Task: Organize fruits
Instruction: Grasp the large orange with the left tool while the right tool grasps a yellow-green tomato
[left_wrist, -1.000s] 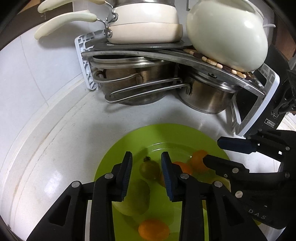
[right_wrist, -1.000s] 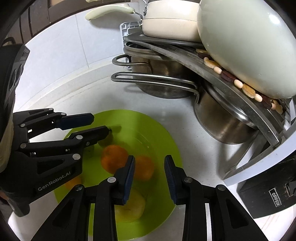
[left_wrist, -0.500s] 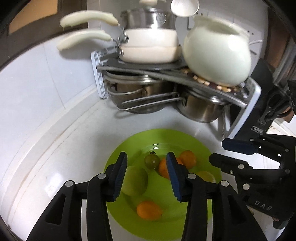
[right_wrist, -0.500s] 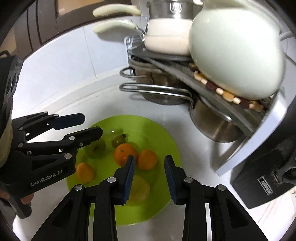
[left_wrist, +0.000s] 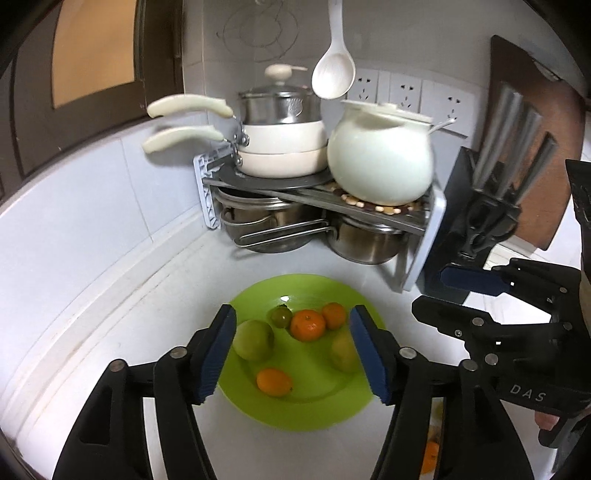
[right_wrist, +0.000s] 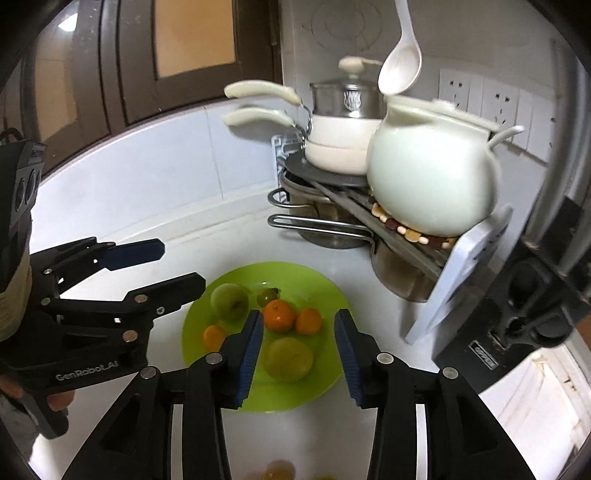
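Note:
A lime green plate (left_wrist: 258, 299) (right_wrist: 317, 288) lies on the white counter. On it are a green apple (left_wrist: 253, 339) (right_wrist: 229, 301), a small dark green fruit (left_wrist: 280, 316) (right_wrist: 266, 296), two tangerines (left_wrist: 307, 325) (right_wrist: 279, 315), a small orange (left_wrist: 274, 382) (right_wrist: 213, 336) and a yellow-green fruit (left_wrist: 342, 356) (right_wrist: 290, 359). My left gripper (left_wrist: 293, 354) is open and empty above the plate's near side. My right gripper (right_wrist: 298, 354) is open and empty, its jaws framing the yellow-green fruit from above.
A corner rack (left_wrist: 421, 236) holds steel pots, cream pans (left_wrist: 280, 147) and a white kettle (left_wrist: 380, 162). A knife block (left_wrist: 487, 206) stands right of it. A white ladle (left_wrist: 334, 74) hangs above. Another orange fruit (left_wrist: 430, 456) lies on the counter near the front.
Both grippers have pulled back and up from the plate, and both have opened wider. The fruits stay on the plate.

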